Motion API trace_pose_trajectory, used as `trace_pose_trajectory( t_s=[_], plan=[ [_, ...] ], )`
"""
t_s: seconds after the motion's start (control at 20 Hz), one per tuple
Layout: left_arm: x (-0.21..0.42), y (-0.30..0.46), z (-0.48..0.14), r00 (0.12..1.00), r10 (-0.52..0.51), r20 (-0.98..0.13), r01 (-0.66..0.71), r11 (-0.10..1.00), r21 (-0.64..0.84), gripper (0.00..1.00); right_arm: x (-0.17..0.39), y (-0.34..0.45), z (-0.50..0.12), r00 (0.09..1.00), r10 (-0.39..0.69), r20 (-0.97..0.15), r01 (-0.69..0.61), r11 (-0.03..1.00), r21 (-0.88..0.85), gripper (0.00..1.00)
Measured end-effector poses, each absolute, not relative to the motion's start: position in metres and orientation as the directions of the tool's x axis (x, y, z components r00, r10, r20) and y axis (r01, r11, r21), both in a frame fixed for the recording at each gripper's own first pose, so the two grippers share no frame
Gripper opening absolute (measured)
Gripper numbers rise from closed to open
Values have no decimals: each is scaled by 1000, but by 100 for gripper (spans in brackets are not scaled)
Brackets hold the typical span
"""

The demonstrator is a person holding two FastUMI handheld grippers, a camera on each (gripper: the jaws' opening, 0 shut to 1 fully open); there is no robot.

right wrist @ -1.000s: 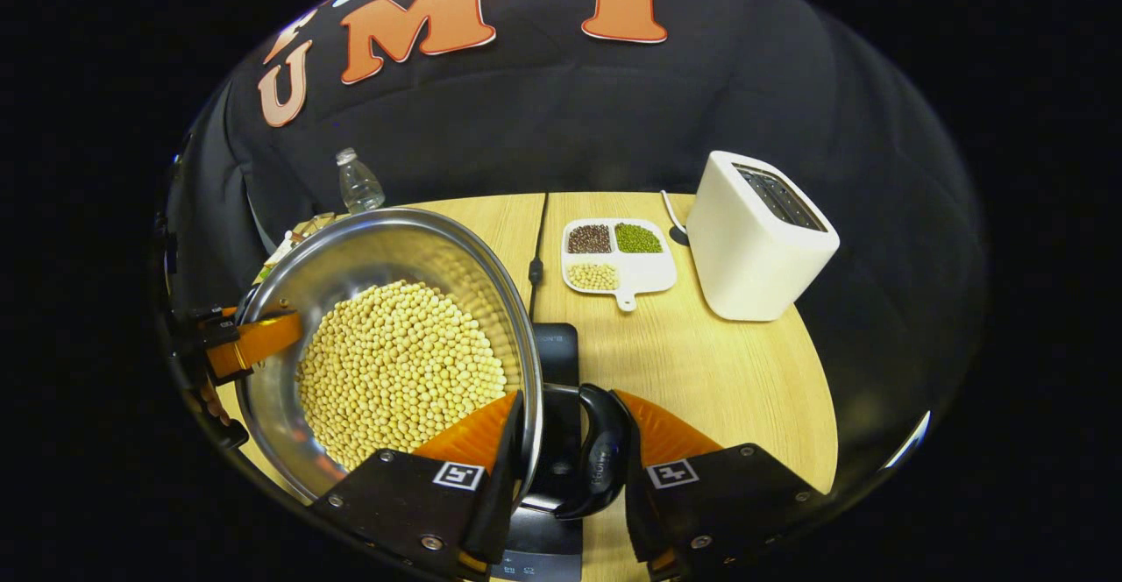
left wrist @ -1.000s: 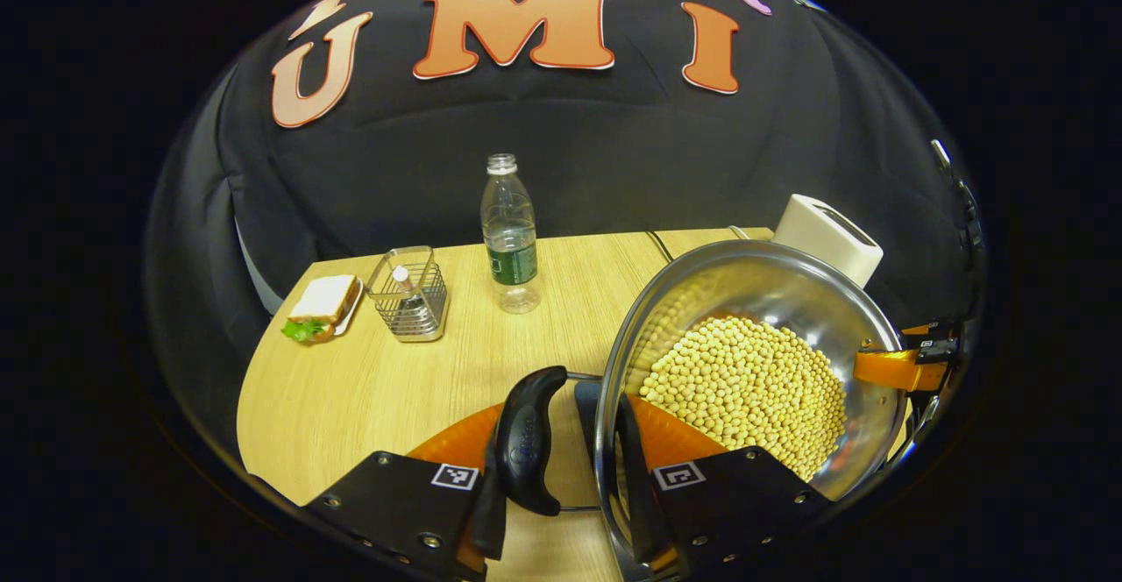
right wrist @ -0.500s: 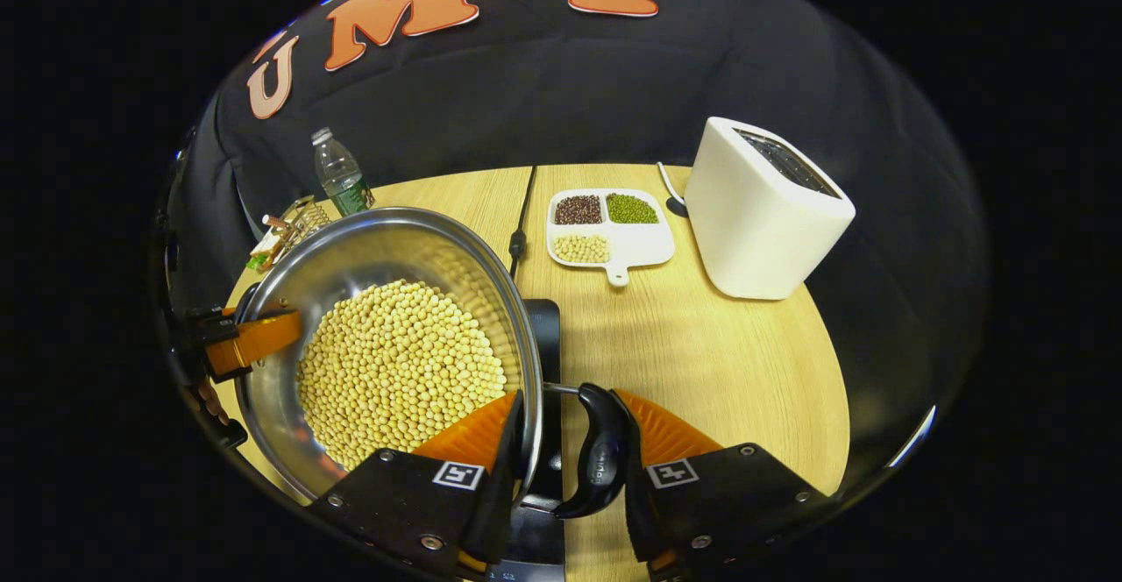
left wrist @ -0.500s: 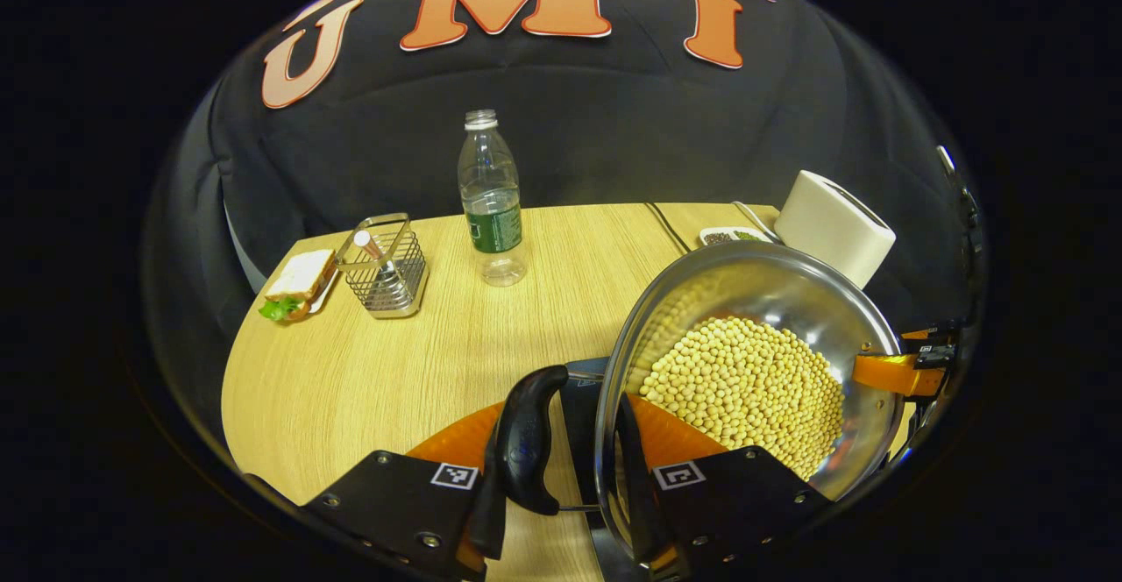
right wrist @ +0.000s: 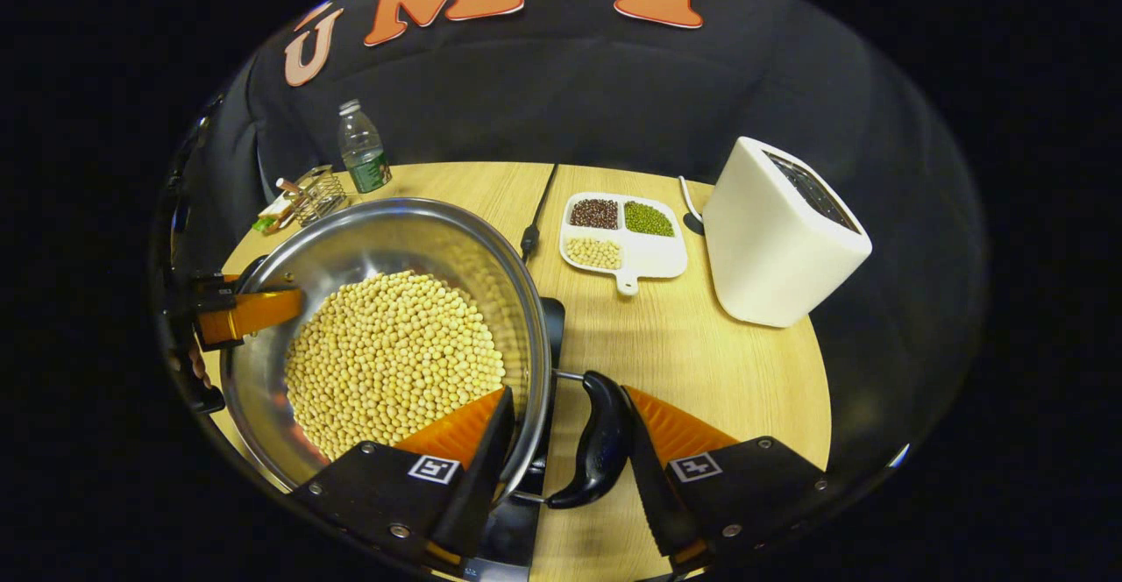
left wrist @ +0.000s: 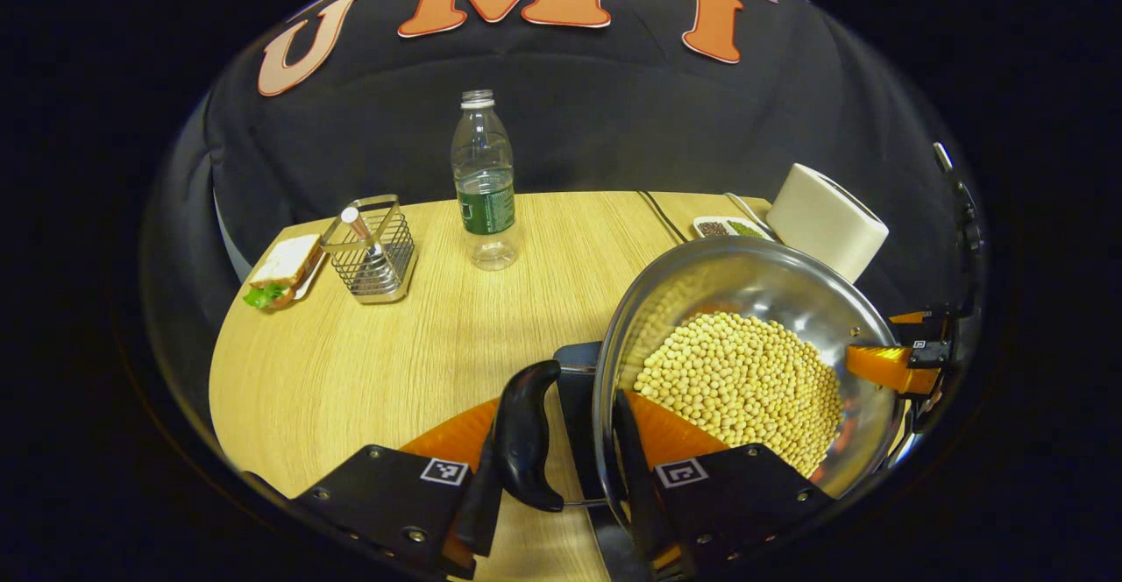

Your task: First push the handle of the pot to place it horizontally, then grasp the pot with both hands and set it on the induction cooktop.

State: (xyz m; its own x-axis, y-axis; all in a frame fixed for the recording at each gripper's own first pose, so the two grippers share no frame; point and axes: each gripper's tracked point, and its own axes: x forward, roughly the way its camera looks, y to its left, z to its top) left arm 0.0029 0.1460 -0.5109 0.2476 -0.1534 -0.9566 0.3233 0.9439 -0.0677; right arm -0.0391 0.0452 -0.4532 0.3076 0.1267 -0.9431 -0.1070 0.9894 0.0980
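A steel pot [right wrist: 386, 240] filled with pale beans [right wrist: 394, 358] is seen at the near left. It is clamped by the right gripper [right wrist: 561, 468]: one finger lies inside the rim, the other outside the black side handle [right wrist: 596, 442]. The left gripper [right wrist: 237, 315] is seen at the pot's far-left rim. The black induction cooktop [right wrist: 548, 328] is glimpsed beneath the pot. A sectioned dish [right wrist: 624, 236] and white toaster [right wrist: 776, 240] are set to the right on the table [right wrist: 701, 372].

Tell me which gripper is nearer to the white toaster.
Right. The right gripper clamps the pot handle on the side facing the toaster; the left gripper clamps the opposite handle, with the pot between it and the toaster.
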Motion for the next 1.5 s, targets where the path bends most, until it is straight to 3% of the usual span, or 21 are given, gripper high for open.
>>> trace_pose_trajectory(
  t_s=[0.05,0.15,0.25,0.45,0.65,0.9,1.1,1.3,1.5],
  plan=[
    [2,146,-510,245,-154,-957,316,946,-71,63,-37,40,-444,328,138,-935,-88,989,116,70],
    [5,146,-505,260,-147,-954,313,948,-61,63,-32,24,-422,381,145,-913,-73,989,126,75],
    [16,148,-495,313,-144,-939,326,945,-36,63,-25,3,-394,453,110,-885,-71,994,87,78],
    [49,162,-455,473,-111,-874,304,952,43,75,-12,-25,-323,607,87,-790,-42,996,78,82],
    [90,178,-382,644,-107,-758,215,976,45,74,3,-36,-247,761,80,-644,-56,997,57,88],
    [128,197,-266,840,-96,-533,119,993,9,73,12,-36,-143,911,65,-408,-72,997,-2,94],
    [133,216,-180,929,-65,-363,64,998,-15,70,15,-27,-72,966,83,-243,-95,995,-38,94],
    [129,236,-94,972,-47,-232,40,999,-32,70,15,-33,-16,985,73,-159,-81,996,-42,92],
    [125,252,-33,997,-6,-78,7,1000,15,70,13,-31,17,990,93,-111,-95,995,-17,97]
  ],
)
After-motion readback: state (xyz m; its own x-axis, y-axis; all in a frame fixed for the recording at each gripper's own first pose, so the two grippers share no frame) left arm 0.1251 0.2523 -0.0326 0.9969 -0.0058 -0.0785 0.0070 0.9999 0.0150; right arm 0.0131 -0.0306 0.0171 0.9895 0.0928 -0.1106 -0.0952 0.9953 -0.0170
